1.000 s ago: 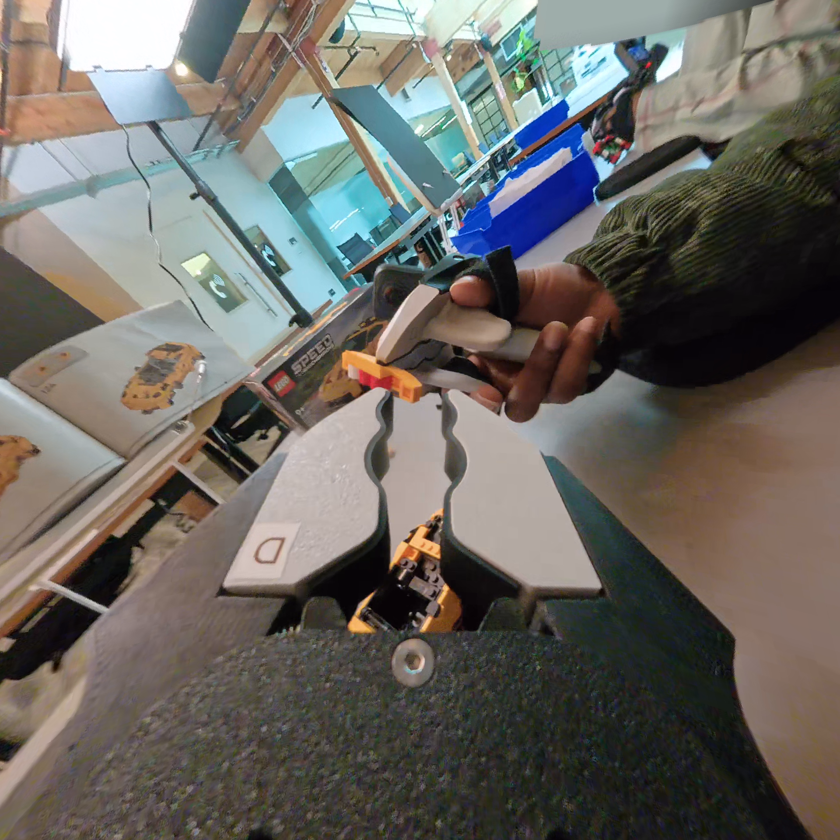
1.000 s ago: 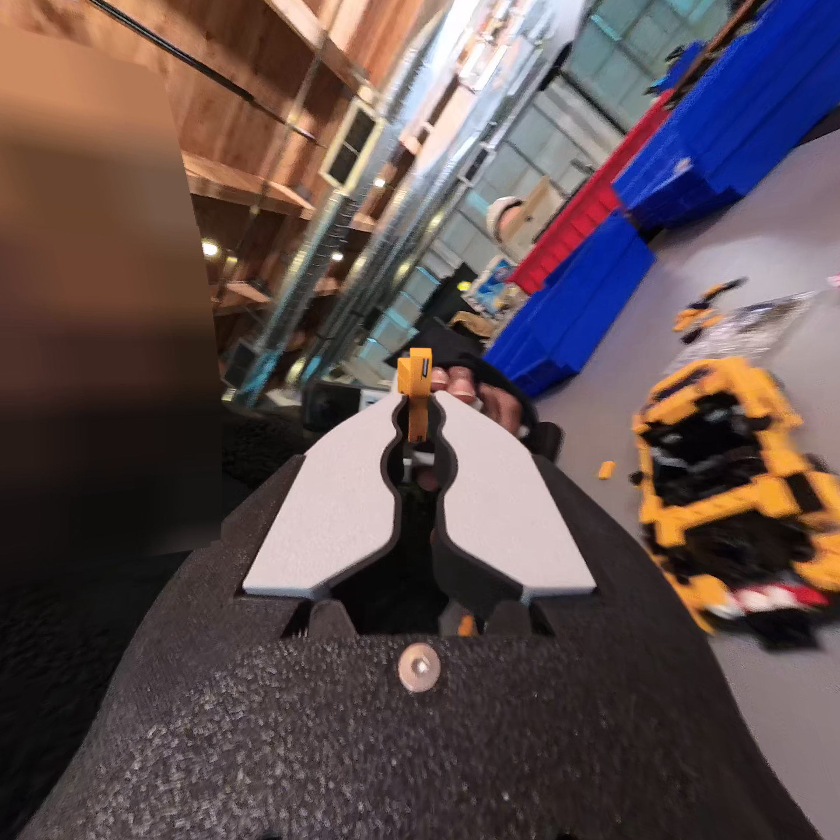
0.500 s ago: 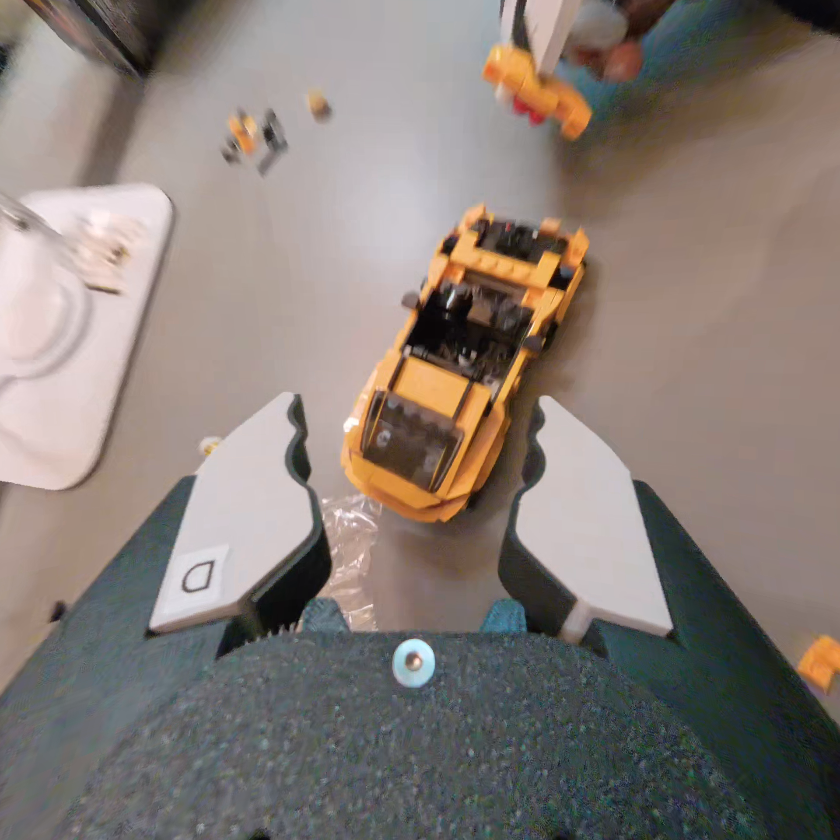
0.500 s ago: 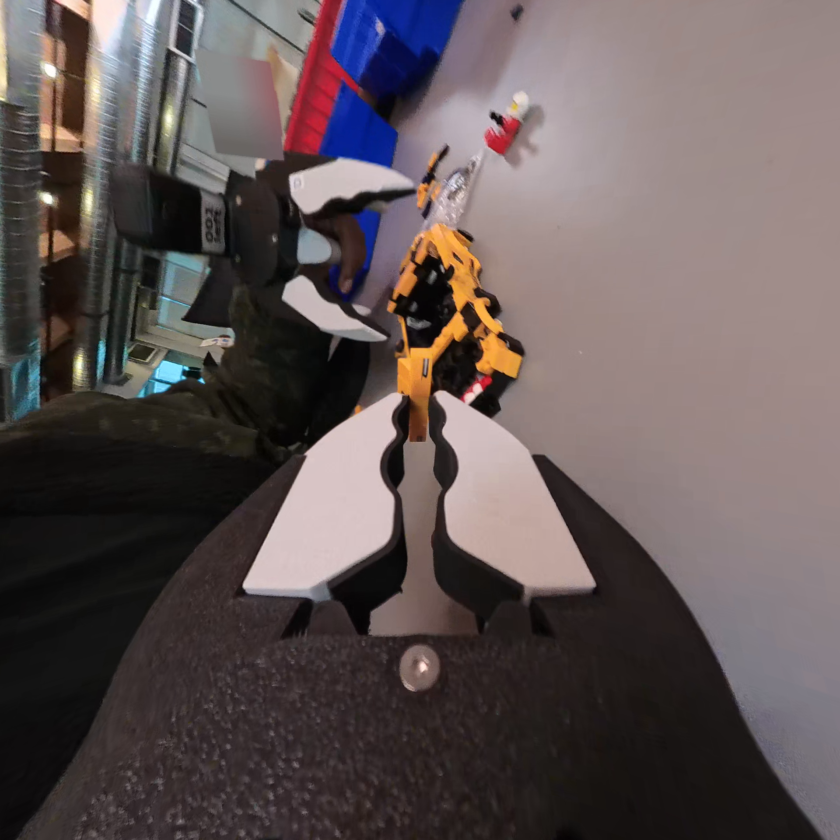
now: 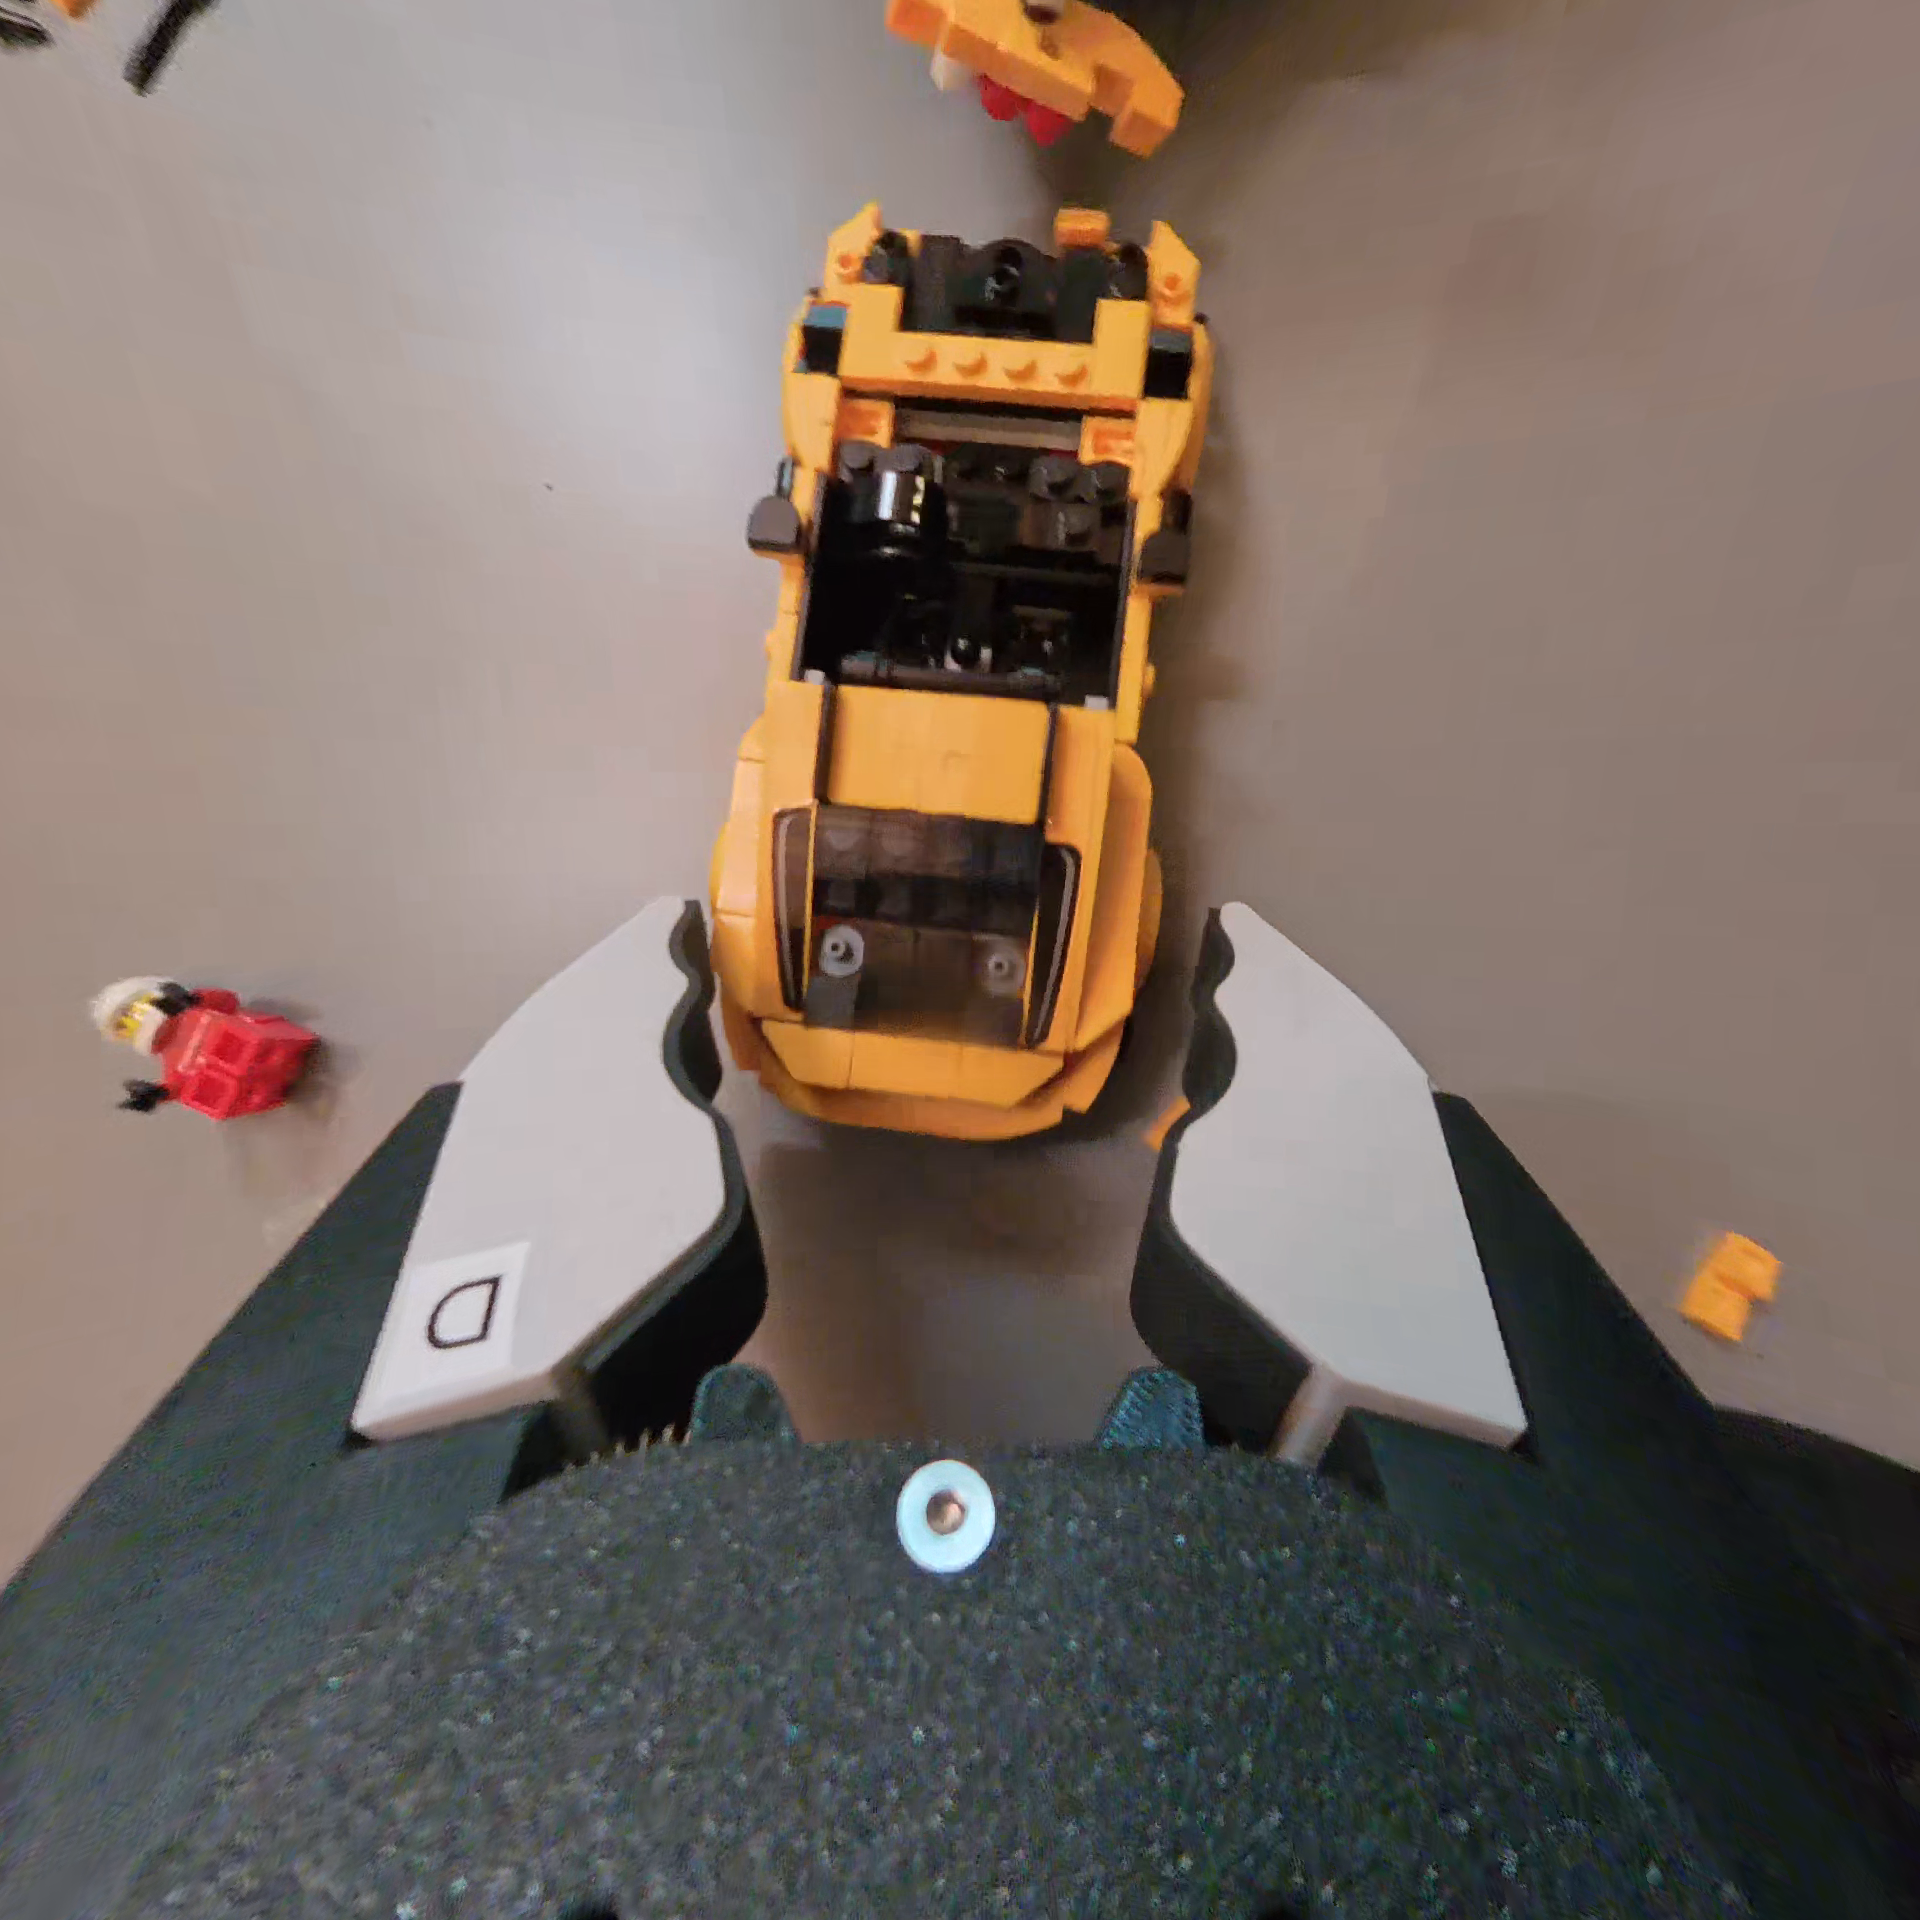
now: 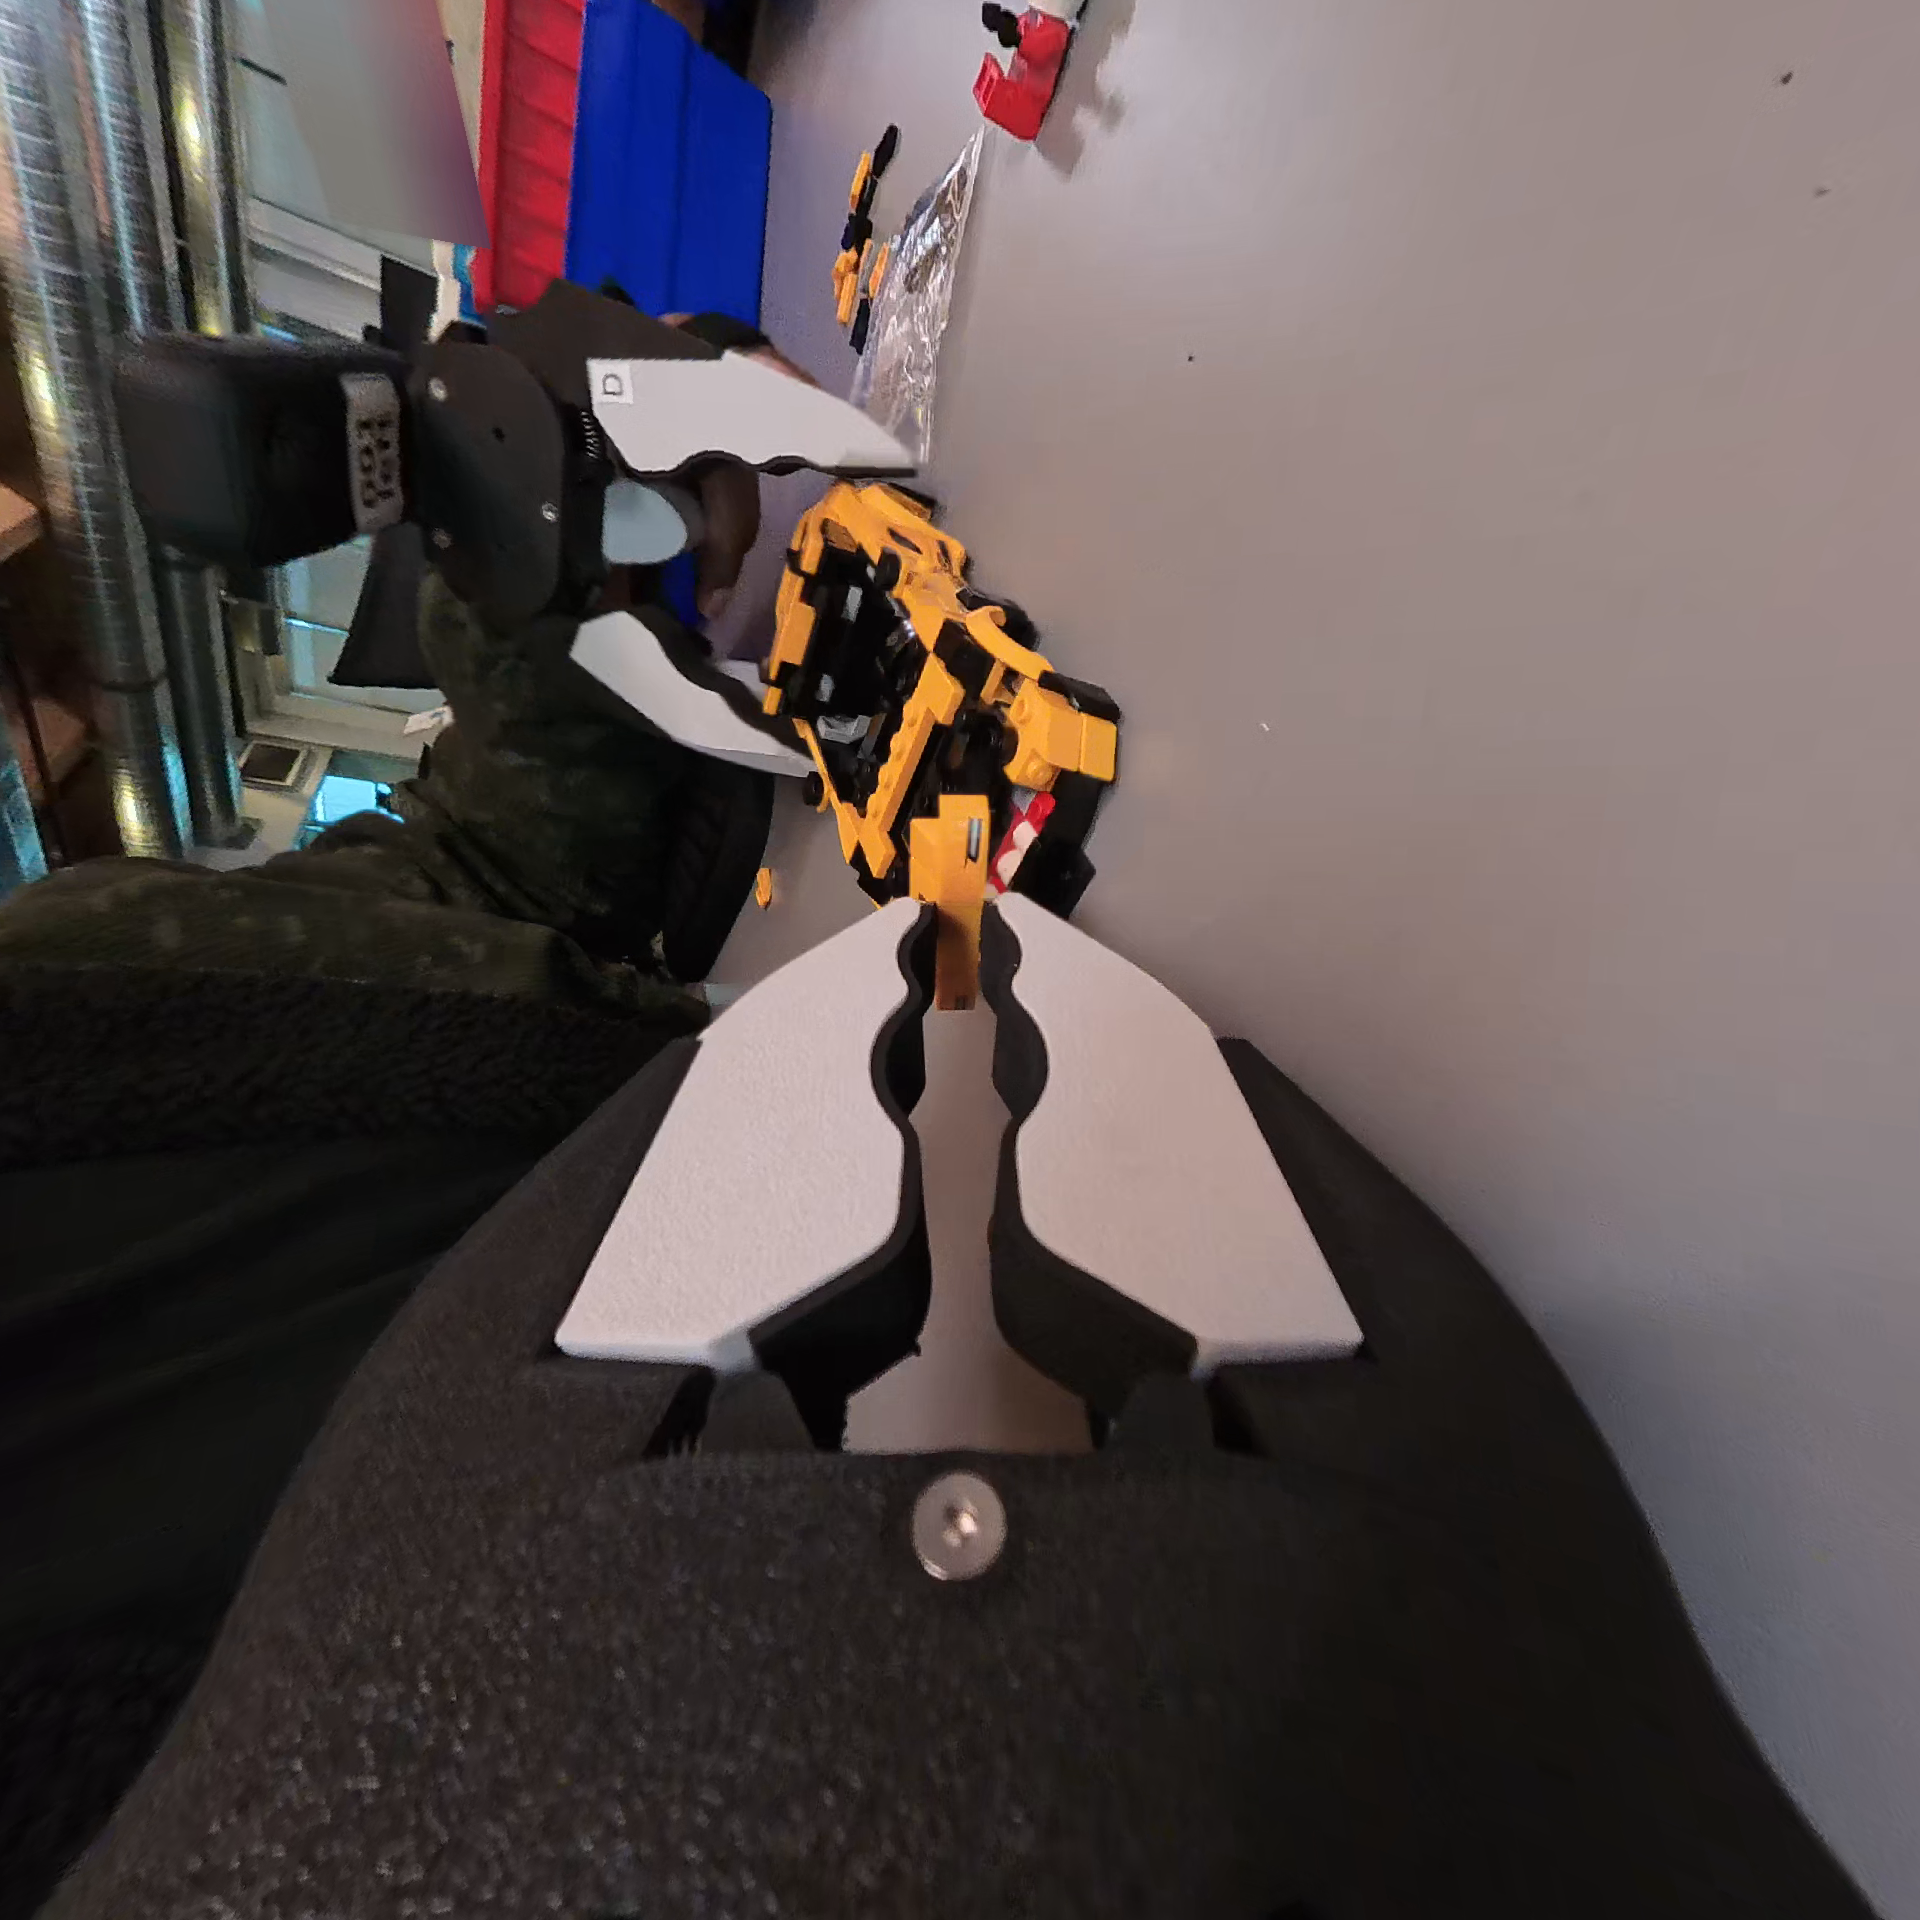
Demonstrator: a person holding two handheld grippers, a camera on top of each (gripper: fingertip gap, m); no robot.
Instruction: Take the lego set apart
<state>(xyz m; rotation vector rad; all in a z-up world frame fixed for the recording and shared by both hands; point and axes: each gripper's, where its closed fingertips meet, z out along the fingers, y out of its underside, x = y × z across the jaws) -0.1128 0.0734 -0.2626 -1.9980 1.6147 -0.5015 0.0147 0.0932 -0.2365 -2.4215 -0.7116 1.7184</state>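
The yellow and black lego car (image 5: 956, 675) lies on the grey table (image 5: 416, 520), roof off, nose toward me. My left gripper (image 5: 951, 920) is open, one fingertip on each side of the car's nose, and holds nothing. In the right wrist view the car (image 6: 925, 675) shows with the left gripper (image 6: 862, 613) open around its front. My right gripper (image 6: 954, 920) is shut on a small orange piece (image 6: 951, 883), held just off the car's rear. That orange piece with red parts (image 5: 1039, 62) shows at the top edge of the left wrist view.
A red minifigure (image 5: 208, 1049) lies left of the car and a loose orange brick (image 5: 1725, 1294) lies right. A clear plastic bag (image 6: 925, 291) and small loose pieces (image 6: 862, 249) lie farther off. Blue bins (image 6: 665, 177) and a red bin (image 6: 525, 135) stand at the table's far side. Spacing between my two grippers at the tips: around 15 cm.
A second ago my left gripper held the car in the air. It let go, the car now lies on the table, and the open fingers have come down around its nose. My right gripper keeps the orange piece.
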